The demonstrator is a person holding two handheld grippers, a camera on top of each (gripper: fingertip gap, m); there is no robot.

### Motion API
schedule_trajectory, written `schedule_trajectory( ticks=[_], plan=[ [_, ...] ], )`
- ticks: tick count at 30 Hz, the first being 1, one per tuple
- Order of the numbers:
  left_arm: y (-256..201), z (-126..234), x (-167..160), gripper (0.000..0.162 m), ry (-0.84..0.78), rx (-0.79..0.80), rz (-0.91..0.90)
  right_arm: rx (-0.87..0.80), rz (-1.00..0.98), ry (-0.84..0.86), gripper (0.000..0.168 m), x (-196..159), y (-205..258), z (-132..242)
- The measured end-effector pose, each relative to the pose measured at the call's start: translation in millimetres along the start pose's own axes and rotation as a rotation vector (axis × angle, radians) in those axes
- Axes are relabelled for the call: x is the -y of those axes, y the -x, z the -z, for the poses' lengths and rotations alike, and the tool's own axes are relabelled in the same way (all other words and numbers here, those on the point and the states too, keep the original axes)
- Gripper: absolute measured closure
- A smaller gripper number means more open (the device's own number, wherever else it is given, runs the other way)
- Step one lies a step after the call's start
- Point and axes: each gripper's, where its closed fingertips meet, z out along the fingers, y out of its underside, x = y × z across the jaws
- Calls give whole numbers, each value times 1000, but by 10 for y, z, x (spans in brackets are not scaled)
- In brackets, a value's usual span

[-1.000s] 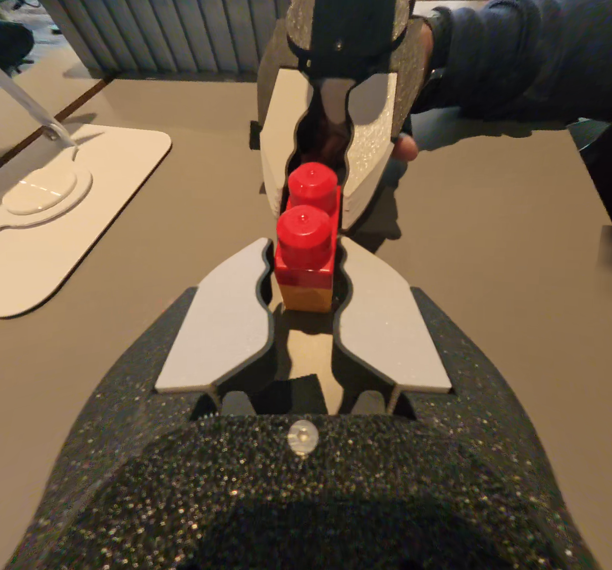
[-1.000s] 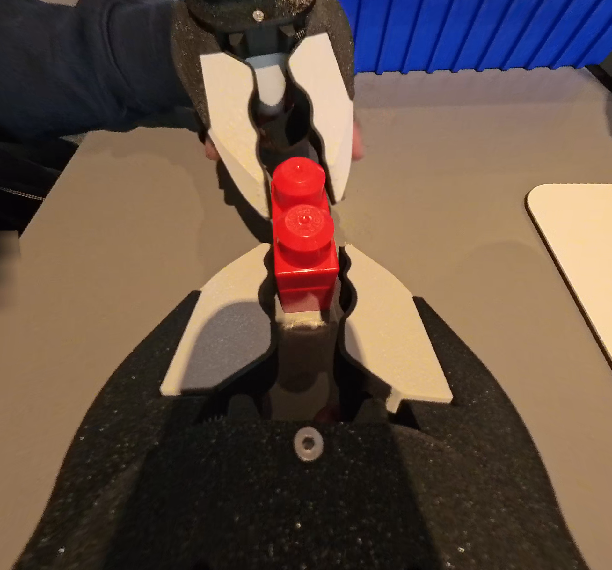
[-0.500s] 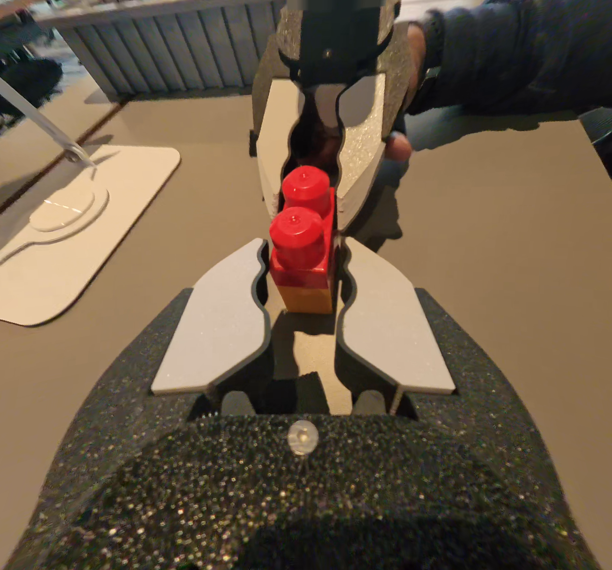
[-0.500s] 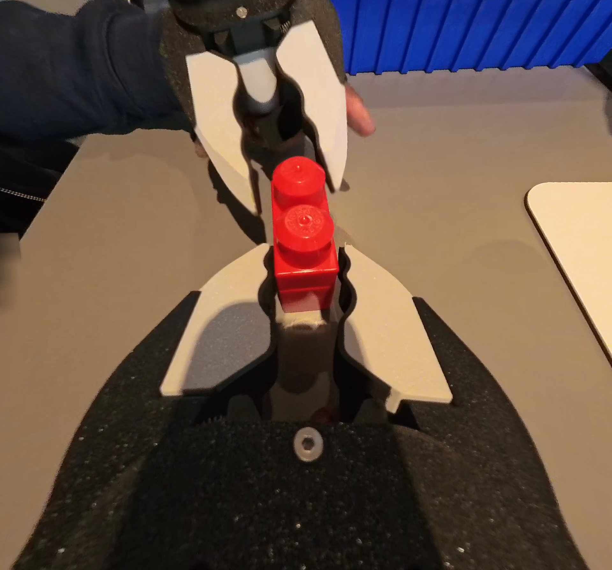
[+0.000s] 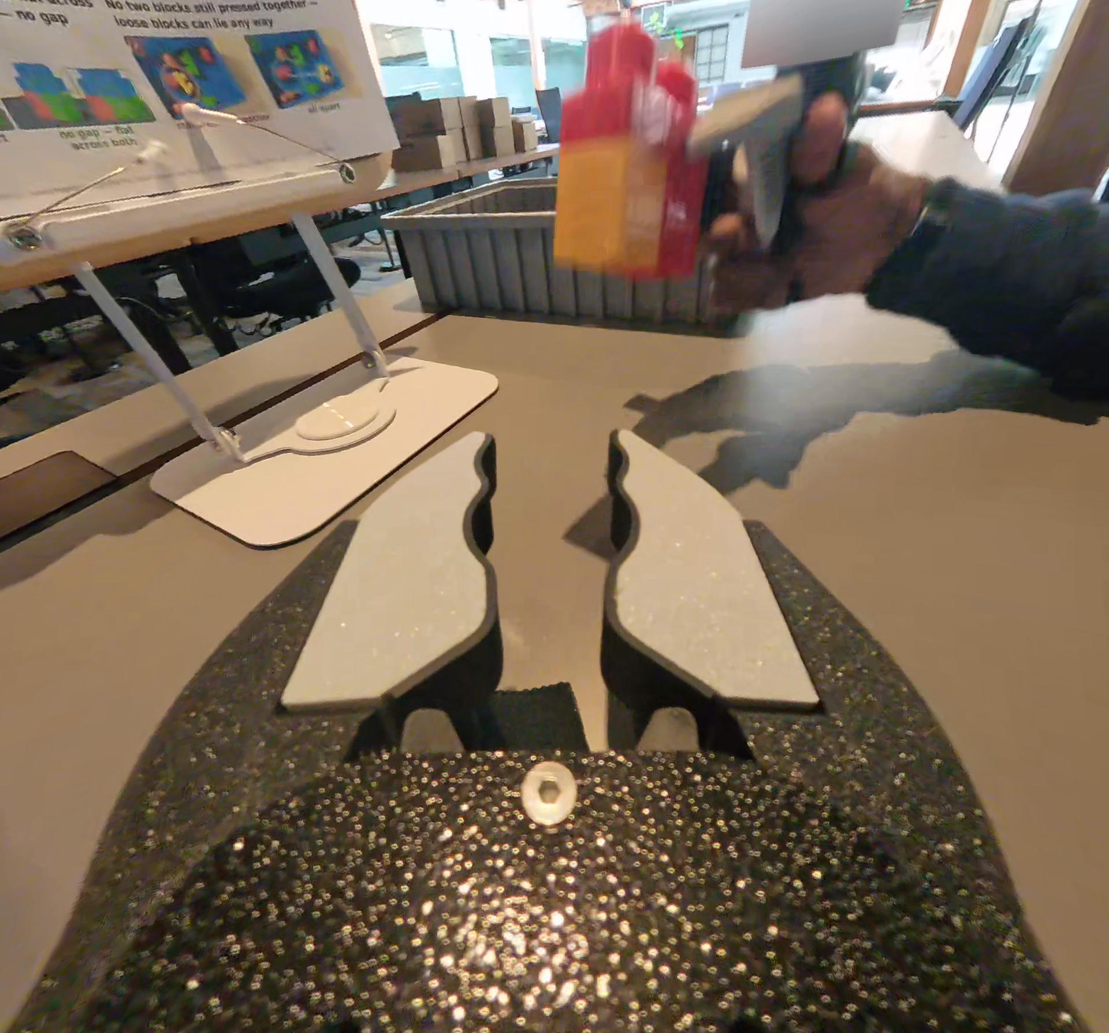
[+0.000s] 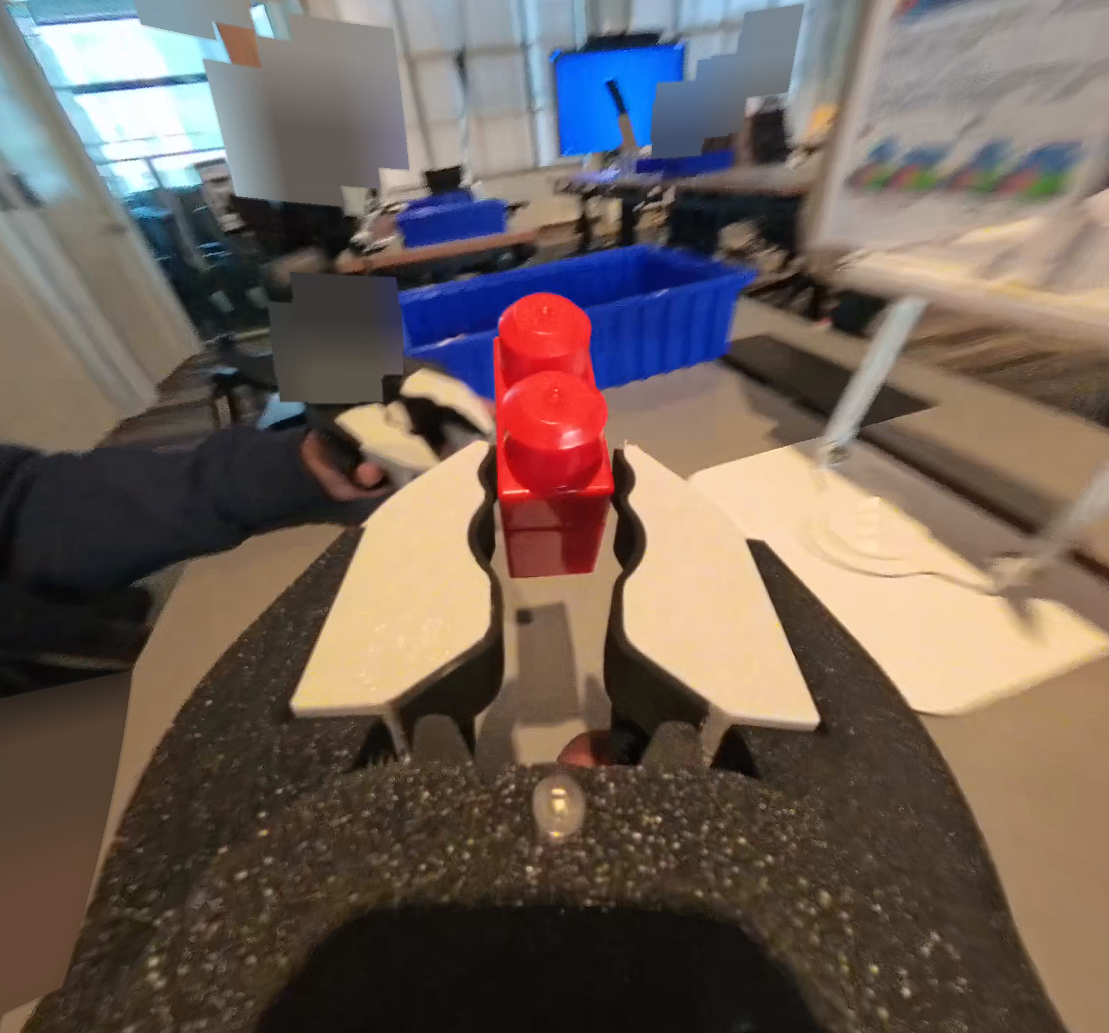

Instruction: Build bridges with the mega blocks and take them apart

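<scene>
My right gripper [image 6: 555,449] is shut on a red block stack [image 6: 552,464], a two-stud red block pressed onto a red block below it, held up off the table. In the left wrist view the same stack [image 5: 630,92] hangs blurred in the air at upper right with a yellow block [image 5: 606,206] stuck under its near end, and the right gripper [image 5: 750,128] is behind it. My left gripper [image 5: 552,452] is open and empty, low over the bare table, apart from the stack. It also shows in the right wrist view [image 6: 408,422], left of the stack.
A grey ribbed bin [image 5: 480,224] stands at the table's far side in the left wrist view. A blue bin [image 6: 636,308] stands behind the stack in the right wrist view. A white stand base [image 5: 324,446] carries a picture sheet [image 5: 180,44]. A person's dark sleeve [image 5: 990,266] reaches in from the right. One gripper's finger ends stand about 15 cm off the other's.
My left gripper let go of the yellow end of the stack and drew back. My right gripper lifted the whole stack, yellow block still attached, up off the table.
</scene>
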Motion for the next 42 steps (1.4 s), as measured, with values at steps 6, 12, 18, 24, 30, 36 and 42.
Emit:
schedule_trajectory(
  ticks=[6,12,18,24,30,36,42],
  plan=[
    [-81,-71,-91,128,69,-3,-79,-603,160,97,132,736,-992,1508],
    [-143,-155,-218,128,163,-21,-137,-1002,51,550,132,325,-2396,3016],
    [-148,-177,-251,129,185,-16,-162,-1113,117,959,132,-195,-3236,3271],
    [-101,-95,-126,130,89,3,-128,-1156,113,1262,131,-708,-3528,3344],
    [-121,-115,-155,130,112,-10,-133,-1117,-24,1067,98,-578,-3424,3183],
    [-175,-171,-279,130,201,-7,-207,-999,-57,630,88,183,-2941,2846],
    [-163,-191,-338,129,243,21,-244,-566,145,301,103,804,-1316,1449]
  ],
)
